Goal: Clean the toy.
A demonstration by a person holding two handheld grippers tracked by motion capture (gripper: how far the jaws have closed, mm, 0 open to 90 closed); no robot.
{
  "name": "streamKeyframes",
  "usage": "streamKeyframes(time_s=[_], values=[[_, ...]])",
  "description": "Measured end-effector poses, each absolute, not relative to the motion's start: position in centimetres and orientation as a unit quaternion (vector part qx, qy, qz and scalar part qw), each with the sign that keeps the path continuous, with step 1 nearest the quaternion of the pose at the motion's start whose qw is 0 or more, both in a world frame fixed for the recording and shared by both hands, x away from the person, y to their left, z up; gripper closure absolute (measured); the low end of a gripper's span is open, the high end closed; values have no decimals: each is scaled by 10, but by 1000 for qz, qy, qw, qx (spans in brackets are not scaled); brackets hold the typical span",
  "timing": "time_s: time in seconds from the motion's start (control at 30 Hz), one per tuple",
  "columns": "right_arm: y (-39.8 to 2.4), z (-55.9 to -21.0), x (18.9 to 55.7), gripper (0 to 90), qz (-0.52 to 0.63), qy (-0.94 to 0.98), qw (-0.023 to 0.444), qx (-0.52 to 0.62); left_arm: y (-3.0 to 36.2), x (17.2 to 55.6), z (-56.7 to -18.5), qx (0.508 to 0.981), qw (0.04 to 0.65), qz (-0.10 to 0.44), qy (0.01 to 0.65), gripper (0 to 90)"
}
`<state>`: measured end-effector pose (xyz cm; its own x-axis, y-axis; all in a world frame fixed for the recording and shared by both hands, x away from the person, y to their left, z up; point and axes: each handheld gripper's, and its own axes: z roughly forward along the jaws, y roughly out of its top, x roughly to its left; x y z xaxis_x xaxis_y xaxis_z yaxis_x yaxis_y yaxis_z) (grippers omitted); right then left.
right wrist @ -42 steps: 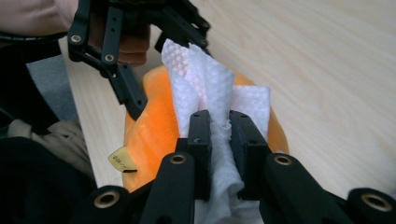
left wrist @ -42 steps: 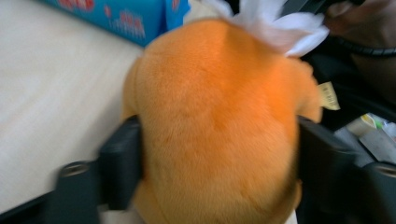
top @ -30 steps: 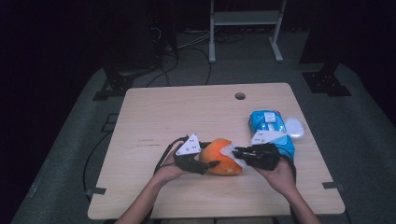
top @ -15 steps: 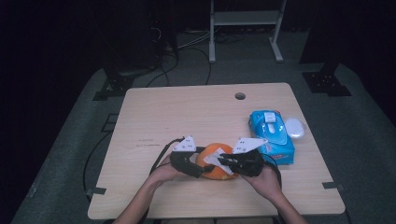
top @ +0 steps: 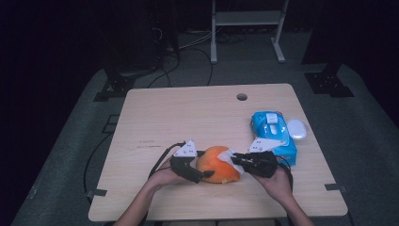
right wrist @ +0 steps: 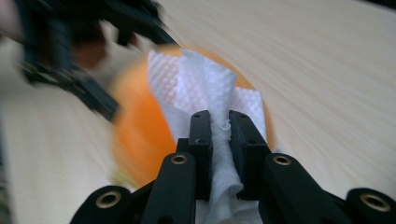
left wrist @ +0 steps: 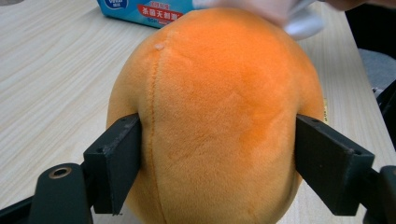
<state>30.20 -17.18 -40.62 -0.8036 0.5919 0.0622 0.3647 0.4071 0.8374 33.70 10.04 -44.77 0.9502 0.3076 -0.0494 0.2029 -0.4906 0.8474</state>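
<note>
Two claws engaged: left claw (left wrist: pixel 219 154) clamps the orange plush toy (left wrist: pixel 215 116), right claw (right wrist: pixel 219 128) pinches a wet wipe (right wrist: pixel 205 88); near the counter's (top: pixel 188 113) front edge, hard wiping could dislodge the toy.

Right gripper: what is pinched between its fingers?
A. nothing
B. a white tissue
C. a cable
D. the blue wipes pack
B: in the right gripper view, the right gripper has its fingers closed on a white tissue lying against the orange plush toy.

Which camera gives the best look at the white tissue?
The right gripper view: the tissue sits close, clamped between the jaws against the orange plush toy. The high view shows a small patch; the left gripper view, a blurred edge.
</note>
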Motion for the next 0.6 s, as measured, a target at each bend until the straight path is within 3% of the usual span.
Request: streamKeyframes(time_s=[0.13,0.23,0.6], values=[[-158,-406,298,791,449,844,137,258,97,334,-446,866,476,62,139,193],[-168,-411,305,791,454,839,115,277,96,333,-444,865,481,57,132,189],[-183,-407,313,789,441,830,137,313,89,330,-443,874,466,72,118,194]])
